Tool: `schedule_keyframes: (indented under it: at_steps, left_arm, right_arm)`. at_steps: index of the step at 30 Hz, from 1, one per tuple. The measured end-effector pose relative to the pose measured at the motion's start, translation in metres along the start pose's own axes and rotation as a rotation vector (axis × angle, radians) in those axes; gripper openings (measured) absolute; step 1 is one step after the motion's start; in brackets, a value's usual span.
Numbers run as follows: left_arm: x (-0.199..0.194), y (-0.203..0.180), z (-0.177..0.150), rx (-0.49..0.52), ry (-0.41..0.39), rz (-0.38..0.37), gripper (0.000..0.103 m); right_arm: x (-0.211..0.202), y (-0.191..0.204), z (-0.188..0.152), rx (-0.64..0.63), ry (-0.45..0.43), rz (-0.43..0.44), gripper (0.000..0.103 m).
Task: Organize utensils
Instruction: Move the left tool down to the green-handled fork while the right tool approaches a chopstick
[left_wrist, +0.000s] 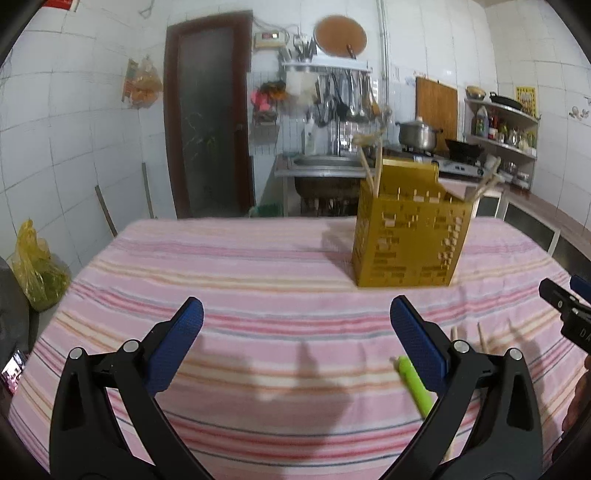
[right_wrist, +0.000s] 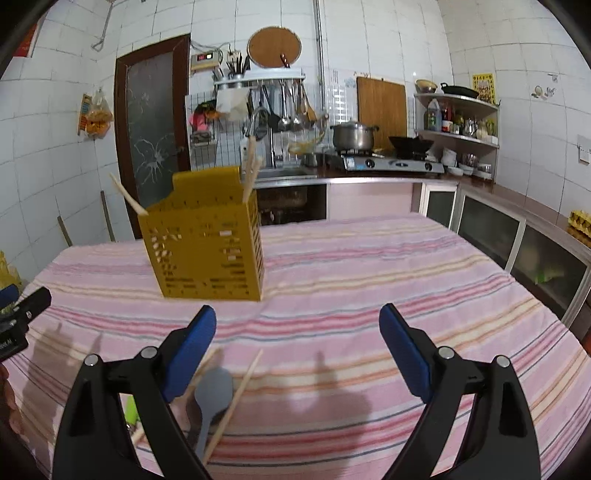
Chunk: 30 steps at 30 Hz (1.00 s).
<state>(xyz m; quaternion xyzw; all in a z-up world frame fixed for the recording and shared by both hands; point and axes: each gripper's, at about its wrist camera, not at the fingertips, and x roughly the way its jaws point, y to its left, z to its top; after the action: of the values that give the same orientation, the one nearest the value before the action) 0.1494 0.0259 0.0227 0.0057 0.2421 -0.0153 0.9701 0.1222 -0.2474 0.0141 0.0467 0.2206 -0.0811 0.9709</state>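
A yellow perforated utensil holder (left_wrist: 412, 236) (right_wrist: 207, 240) stands upright on the pink striped tablecloth with chopsticks (left_wrist: 371, 164) (right_wrist: 250, 173) sticking out of it. My left gripper (left_wrist: 297, 339) is open above the cloth, nothing between its fingers. A green utensil (left_wrist: 415, 387) and loose chopsticks (left_wrist: 482, 341) lie by its right finger. My right gripper (right_wrist: 297, 349) is open and empty. A grey spoon (right_wrist: 212, 398) and a chopstick (right_wrist: 236, 398) lie on the cloth by its left finger. Each view catches the other gripper's tip at its edge.
The table (right_wrist: 406, 277) fills both views. Behind it run a sink counter (left_wrist: 321, 166), a gas stove with a pot (right_wrist: 354, 138) and wok, wall shelves (right_wrist: 458, 122) and a dark door (left_wrist: 208, 118). A yellow plastic bag (left_wrist: 35, 269) sits at the left.
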Motion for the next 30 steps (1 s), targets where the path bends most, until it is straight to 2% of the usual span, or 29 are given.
schedule_keyframes:
  at_steps: [7, 18, 27, 30]
  left_arm:
    - [0.017, 0.001, -0.014, 0.012, 0.051, 0.0, 0.098]
    - [0.041, 0.0, -0.028, -0.008, 0.174, -0.027, 0.098]
    - [0.059, 0.003, -0.033, -0.056, 0.269, -0.029, 0.098]
    - [0.058, 0.002, -0.033, -0.058, 0.268, -0.025, 0.098]
  right_arm:
    - [0.007, -0.001, -0.008, 0.016, 0.028, -0.008, 0.088]
    - [0.027, 0.014, -0.021, -0.032, 0.128, -0.027, 0.088]
    - [0.058, 0.027, -0.029, -0.066, 0.309, -0.055, 0.087]
    - [0.066, 0.031, -0.032, -0.077, 0.354, -0.054, 0.073]
